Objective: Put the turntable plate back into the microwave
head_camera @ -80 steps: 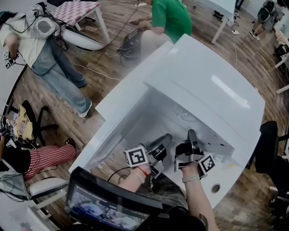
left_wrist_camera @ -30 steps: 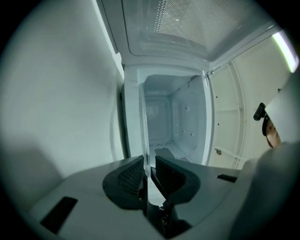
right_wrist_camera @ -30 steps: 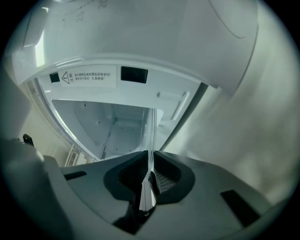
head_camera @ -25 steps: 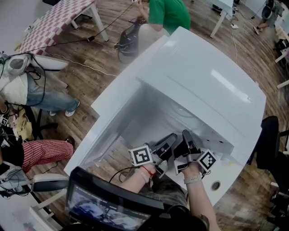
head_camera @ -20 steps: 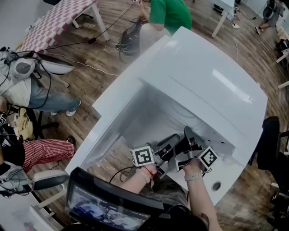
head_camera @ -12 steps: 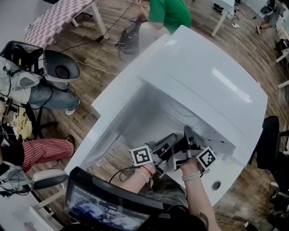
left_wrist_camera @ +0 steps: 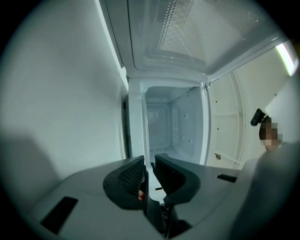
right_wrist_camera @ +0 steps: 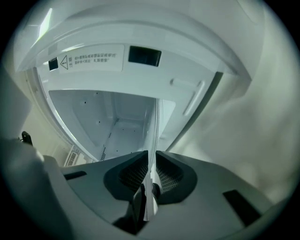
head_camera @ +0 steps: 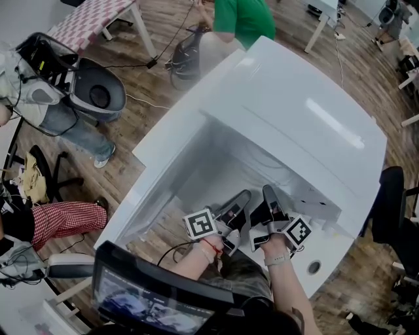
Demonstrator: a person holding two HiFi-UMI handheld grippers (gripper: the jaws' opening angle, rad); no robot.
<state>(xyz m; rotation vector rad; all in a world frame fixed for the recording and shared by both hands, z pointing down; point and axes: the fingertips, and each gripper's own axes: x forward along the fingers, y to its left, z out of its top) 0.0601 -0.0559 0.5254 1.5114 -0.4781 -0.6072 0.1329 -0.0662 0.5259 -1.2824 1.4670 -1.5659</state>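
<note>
Microwave point(head_camera: 308, 118) glossy white; plate point(right_wrist_camera: 153, 140) clear glass (smooth).

Wears a red cord point(head_camera: 208, 247) on the left wrist, a pale band point(head_camera: 275, 260) on the right. Dark grey left gripper point(head_camera: 243, 196) and right gripper point(head_camera: 268, 192), black-and-white marker cubes point(head_camera: 199, 224).

I counted one microwave point(head_camera: 294, 111), one plate point(right_wrist_camera: 153, 140), two grippers, the left gripper point(head_camera: 241, 199) and the right gripper point(head_camera: 268, 195), and three people close by: green shirt point(head_camera: 245, 19), jeans point(head_camera: 69, 127), checked trousers point(head_camera: 65, 222).

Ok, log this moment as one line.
left gripper: shut on plate | right gripper: shut on plate | plate: held at open microwave mouth | released: not yet
</note>
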